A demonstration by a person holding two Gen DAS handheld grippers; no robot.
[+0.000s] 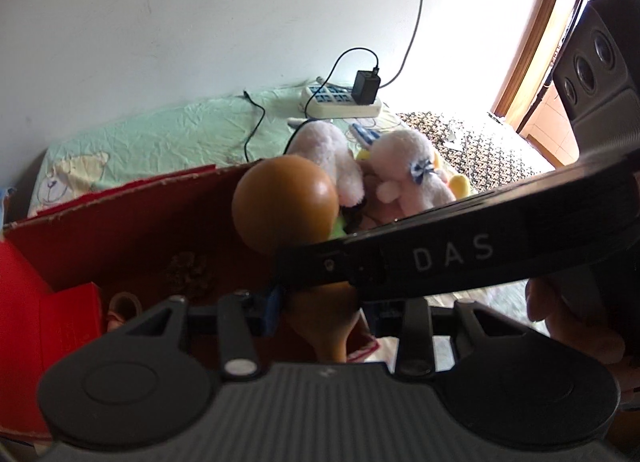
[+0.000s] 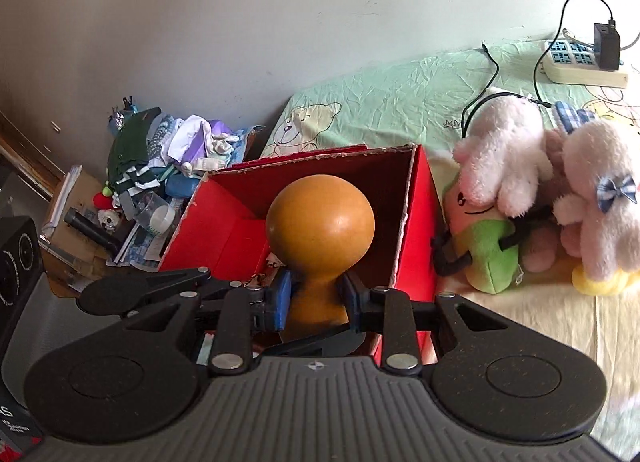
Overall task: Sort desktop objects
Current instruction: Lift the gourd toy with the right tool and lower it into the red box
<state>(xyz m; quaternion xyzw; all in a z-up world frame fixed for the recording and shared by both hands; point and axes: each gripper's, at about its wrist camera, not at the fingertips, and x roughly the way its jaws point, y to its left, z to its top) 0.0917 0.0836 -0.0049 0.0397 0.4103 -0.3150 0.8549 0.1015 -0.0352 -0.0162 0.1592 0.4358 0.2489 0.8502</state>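
Note:
An orange-brown gourd (image 2: 320, 218) is held over the open red cardboard box (image 2: 420, 222). My right gripper (image 2: 316, 296) is shut on the gourd's narrow waist with its blue-padded fingers (image 2: 282, 298). In the left wrist view the gourd (image 1: 284, 202) is in front of my left gripper (image 1: 320, 310), whose blue pad (image 1: 272, 308) is beside the gourd's lower bulb. The right gripper's black body crosses over it and hides its right finger. Whether the left gripper grips the gourd I cannot tell.
Pink and white plush toys (image 2: 560, 182) and a green plush (image 2: 488, 250) lie right of the box on the bed sheet. A power strip (image 2: 580, 62) with a charger sits at the back. A heap of clothes and clutter (image 2: 160, 166) lies left of the box.

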